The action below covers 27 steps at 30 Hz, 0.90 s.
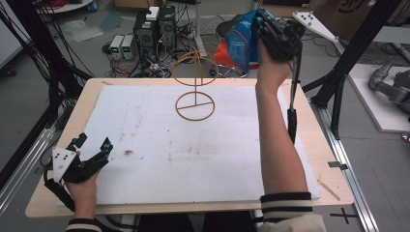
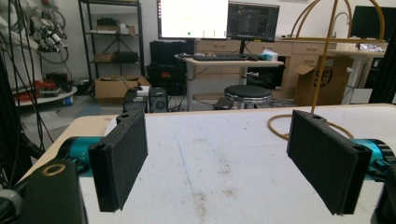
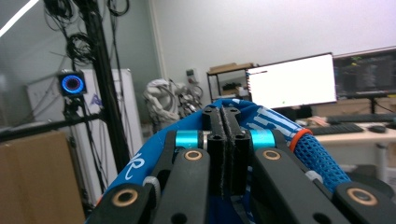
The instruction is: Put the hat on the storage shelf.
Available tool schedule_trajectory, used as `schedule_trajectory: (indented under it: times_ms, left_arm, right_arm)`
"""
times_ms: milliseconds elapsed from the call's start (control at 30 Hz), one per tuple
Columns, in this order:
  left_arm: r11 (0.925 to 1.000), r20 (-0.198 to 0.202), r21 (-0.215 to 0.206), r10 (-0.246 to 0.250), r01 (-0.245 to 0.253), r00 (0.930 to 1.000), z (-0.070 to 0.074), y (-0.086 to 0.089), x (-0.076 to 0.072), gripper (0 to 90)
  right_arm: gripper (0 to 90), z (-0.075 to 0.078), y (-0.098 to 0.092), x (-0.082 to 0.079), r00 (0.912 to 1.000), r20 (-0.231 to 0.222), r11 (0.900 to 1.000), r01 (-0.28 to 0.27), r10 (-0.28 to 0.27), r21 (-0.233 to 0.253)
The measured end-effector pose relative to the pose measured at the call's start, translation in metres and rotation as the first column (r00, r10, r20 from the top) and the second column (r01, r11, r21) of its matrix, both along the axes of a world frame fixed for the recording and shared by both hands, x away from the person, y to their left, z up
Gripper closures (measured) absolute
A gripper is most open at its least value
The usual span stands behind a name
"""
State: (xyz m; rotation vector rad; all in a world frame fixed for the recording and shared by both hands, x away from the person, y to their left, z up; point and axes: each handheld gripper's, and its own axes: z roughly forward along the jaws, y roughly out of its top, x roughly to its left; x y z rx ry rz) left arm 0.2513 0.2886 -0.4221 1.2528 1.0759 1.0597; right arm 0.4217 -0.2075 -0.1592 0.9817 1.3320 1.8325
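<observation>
Blue cap held high above the wire stand [image 1: 195, 92]

Our right gripper [image 1: 270, 30] pinched the blue cap [image 1: 241, 38] beyond the stand; our left gripper [image 1: 92, 152] rested, jaws spread, well left of it.

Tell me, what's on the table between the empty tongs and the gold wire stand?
Nothing. The high view shows bare, stained white mat between the open left tongs and the gold wire stand.

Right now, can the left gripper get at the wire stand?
Probably yes: the left gripper rests open at the near-left corner, and bare white pad lies between it and the wire stand.
</observation>
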Motion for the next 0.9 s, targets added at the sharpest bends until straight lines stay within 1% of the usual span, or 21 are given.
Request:
schedule_trajectory:
  times_ms: [67, 100, 133, 167, 200, 233, 267, 333, 433, 500, 567, 700, 733, 800, 900]
  left_arm:
    - [1.0, 0.005, -0.008, -0.005, 0.005, 1.0, 0.0, 0.0, -0.001, 20.7]
    - [0.9999, 0.001, -0.003, -0.01, 0.01, 0.9999, 0.0, 0.0, -0.001, 20.7]
    - [0.9999, 0.004, -0.007, -0.012, 0.012, 0.9999, 0.0, 0.0, -0.001, 20.7]
    - [0.9998, 0.004, -0.006, -0.02, 0.02, 0.9998, 0.001, -0.002, -0.001, 20.7]
    - [0.9996, 0.004, -0.001, -0.027, 0.027, 0.9996, 0.001, -0.003, -0.002, 20.7]
    - [0.9995, 0.004, 0.003, -0.032, 0.032, 0.9995, 0.001, -0.004, -0.002, 20.7]
    - [0.9993, 0.007, 0.007, -0.036, 0.036, 0.9993, 0.002, -0.006, -0.003, 20.7]
    - [0.9989, 0.009, 0.016, -0.045, 0.045, 0.9989, 0.002, -0.007, -0.004, 20.7]
    - [0.9983, 0.007, 0.023, -0.053, 0.053, 0.9986, 0.002, -0.008, -0.005, 20.7]
    - [0.9983, 0.013, 0.021, -0.054, 0.054, 0.9985, 0.003, -0.008, -0.006, 20.7]
    - [0.9983, 0.013, 0.026, -0.052, 0.052, 0.9985, 0.003, -0.007, -0.007, 20.7]
    - [0.9992, 0.014, 0.017, -0.037, 0.037, 0.9992, 0.003, -0.003, -0.01, 20.7]
    - [0.9992, 0.011, 0.019, -0.035, 0.035, 0.9993, 0.003, -0.001, -0.011, 20.7]
    - [0.9994, 0.017, 0.011, -0.032, 0.031, 0.9994, 0.003, 0.0, -0.012, 20.7]
    - [0.9996, 0.017, 0.009, -0.028, 0.028, 0.9995, 0.002, 0.003, -0.013, 20.7]
  right_arm:
    - [90.0, 0.004, 0.008, 0.008, 0.9998, 0.004, 0.999, -0.022, 0.022, 0.03]
    - [90.0, 0.005, 0.011, 0.011, 0.9996, 0.005, 0.999, -0.027, 0.026, 0.033]
    - [90.0, 0.007, 0.018, 0.015, 0.9994, 0.002, 0.999, -0.036, 0.036, 0.03]
    - [90.0, 0.008, 0.021, 0.018, 0.9992, 0.008, 0.999, -0.04, 0.04, 0.024]
    - [90.0, 0.009, 0.032, 0.026, 0.9988, 0.009, 0.999, -0.047, 0.047, 0.01]
    - [90.0, 0.01, 0.036, 0.029, 0.9987, 0.009, 0.999, -0.05, 0.05, 0.004]
    - [90.0, 0.01, 0.036, 0.029, 0.9987, 0.009, 0.999, -0.05, 0.05, 0.004]
    - [90.0, 0.011, 0.044, 0.035, 0.9986, 0.009, 0.999, -0.053, 0.053, 0.003]
    - [90.0, 0.012, 0.054, 0.043, 0.9976, 0.011, 0.998, -0.069, 0.069, 0.01]
    - [90.0, 0.013, 0.059, 0.046, 0.9967, 0.015, 0.997, -0.081, 0.08, 0.019]
    - [90.0, 0.014, 0.064, 0.049, 0.9962, 0.017, 0.996, -0.085, 0.085, 0.005]
    - [90.0, 0.013, 0.073, 0.055, 0.9957, 0.016, 0.996, -0.091, 0.091, -0.016]
    - [90.0, 0.012, 0.076, 0.056, 0.9956, 0.016, 0.996, -0.091, 0.092, -0.023]
    - [90.0, 0.009, 0.081, 0.059, 0.9962, 0.009, 0.995, -0.086, 0.087, -0.041]
    - [90.0, 0.002, 0.089, 0.065, 0.9964, -0.009, 0.995, -0.084, 0.084, -0.048]
